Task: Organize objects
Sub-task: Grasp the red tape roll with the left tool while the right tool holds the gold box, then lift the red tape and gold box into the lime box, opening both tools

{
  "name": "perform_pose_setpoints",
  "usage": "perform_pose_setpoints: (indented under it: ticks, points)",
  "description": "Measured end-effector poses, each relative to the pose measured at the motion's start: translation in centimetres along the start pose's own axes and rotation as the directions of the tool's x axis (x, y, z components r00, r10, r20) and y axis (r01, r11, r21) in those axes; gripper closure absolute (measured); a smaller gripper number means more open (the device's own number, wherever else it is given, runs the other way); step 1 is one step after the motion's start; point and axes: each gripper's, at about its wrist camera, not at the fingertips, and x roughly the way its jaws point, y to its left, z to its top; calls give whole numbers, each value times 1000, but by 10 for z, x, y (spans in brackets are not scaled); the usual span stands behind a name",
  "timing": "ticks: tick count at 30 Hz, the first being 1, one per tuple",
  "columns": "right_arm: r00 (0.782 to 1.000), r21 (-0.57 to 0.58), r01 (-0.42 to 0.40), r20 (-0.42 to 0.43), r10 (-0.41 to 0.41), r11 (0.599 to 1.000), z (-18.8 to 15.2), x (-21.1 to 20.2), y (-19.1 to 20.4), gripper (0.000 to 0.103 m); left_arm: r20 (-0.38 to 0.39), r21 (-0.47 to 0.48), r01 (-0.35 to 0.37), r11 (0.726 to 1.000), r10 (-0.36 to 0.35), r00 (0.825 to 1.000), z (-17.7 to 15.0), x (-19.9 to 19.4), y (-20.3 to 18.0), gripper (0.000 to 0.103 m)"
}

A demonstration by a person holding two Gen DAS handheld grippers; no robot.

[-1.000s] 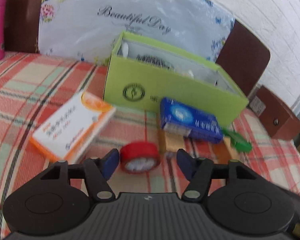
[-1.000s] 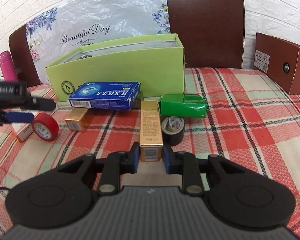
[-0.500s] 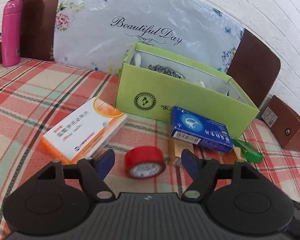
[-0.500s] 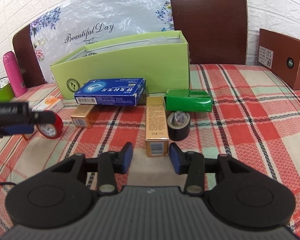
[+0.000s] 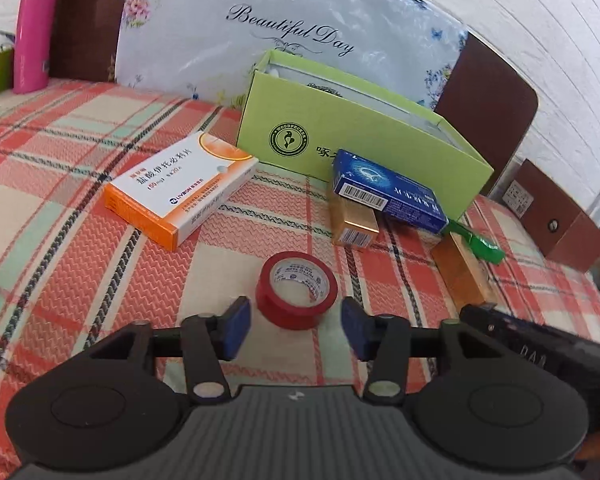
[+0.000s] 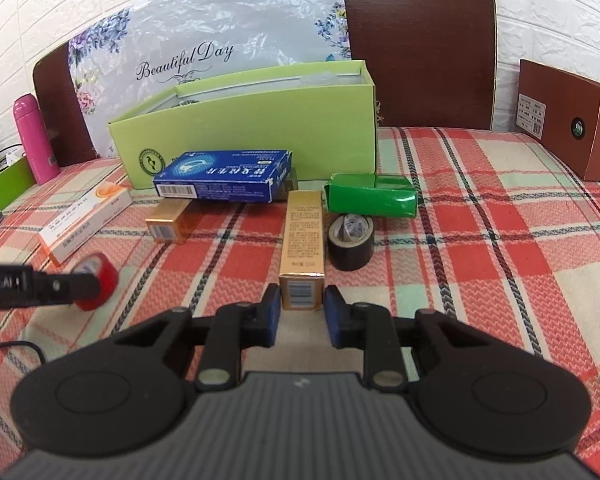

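Your left hand-held gripper (image 5: 296, 330) spread wide, red tape roll (image 5: 296, 295) just ahead between fingers; advance, then close. Right hand-held gripper (image 6: 302, 310) unclenched, flanking gold box (image 6: 302, 256) end; squeeze, carry toward green box (image 6: 252, 128) beyond.

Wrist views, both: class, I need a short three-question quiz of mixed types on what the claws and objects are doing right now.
1. True or false: the left claw grips the red tape roll.
2. What lies between the right claw's fingertips: A) black tape roll, B) gold box, C) blue box?
3. Fill in: the blue box rests partly on a small ____ box.

Key: 1 false; 2 B; 3 gold.
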Motion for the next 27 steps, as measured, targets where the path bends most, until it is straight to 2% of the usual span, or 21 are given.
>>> perform_pose_setpoints:
  ticks: [2, 9, 11, 17, 18, 20, 27]
  points:
    - [1000, 7, -5, -1, 5, 1000, 1, 0, -1, 79, 10, 17, -26, 1000, 26, 1000, 1, 0, -2, 32]
    - [1000, -6, 15, 17, -15, 1000, 8, 7, 2, 73, 7, -13, -19, 1000, 19, 1000, 16, 12, -4, 33]
    - [1000, -8, 21, 24, -21, 1000, 13, 11, 3, 73, -6, 2, -14, 1000, 14, 1000, 18, 16, -7, 36]
    - [999, -26, 20, 25, -20, 999, 23, 24, 7, 74, -13, 25, -32, 999, 32, 999, 15, 20, -9, 37]
    - [999, -27, 21, 25, -20, 999, 23, 24, 7, 79, -13, 34, -33, 999, 33, 999, 15, 20, -9, 43]
    - [1000, -27, 7, 21, -6, 1000, 22, 23, 7, 80, -15, 52, -42, 998, 43, 999, 15, 20, -9, 52]
    - [999, -5, -55, 0, 55, 998, 19, 9, 8, 80, -27, 37, -22, 999, 23, 999, 14, 14, -10, 53]
